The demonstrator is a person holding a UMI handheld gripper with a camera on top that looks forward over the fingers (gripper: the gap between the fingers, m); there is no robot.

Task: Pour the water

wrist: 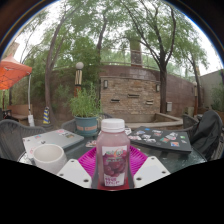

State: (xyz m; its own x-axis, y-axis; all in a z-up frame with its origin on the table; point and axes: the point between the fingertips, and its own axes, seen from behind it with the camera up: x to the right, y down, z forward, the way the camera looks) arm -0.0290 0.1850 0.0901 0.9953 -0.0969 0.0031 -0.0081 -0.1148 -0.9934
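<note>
I have the bottle (113, 152) at twelve o'clock, held upright between my fingers (112, 172), whose pink pads press both its sides. Its cap looks on. The cup (47, 156) stands on the desk (170, 150) at about nine o'clock from the bottle, near it. A potted plant (87, 118) sits beyond, at eleven. I judge I am at the carry step; next I need to swing left over the cup and tilt.

We see our tongs (113, 168) level and pointing forward, both fingers (87, 160) with pink pads closed against a bottle (113, 152).
</note>
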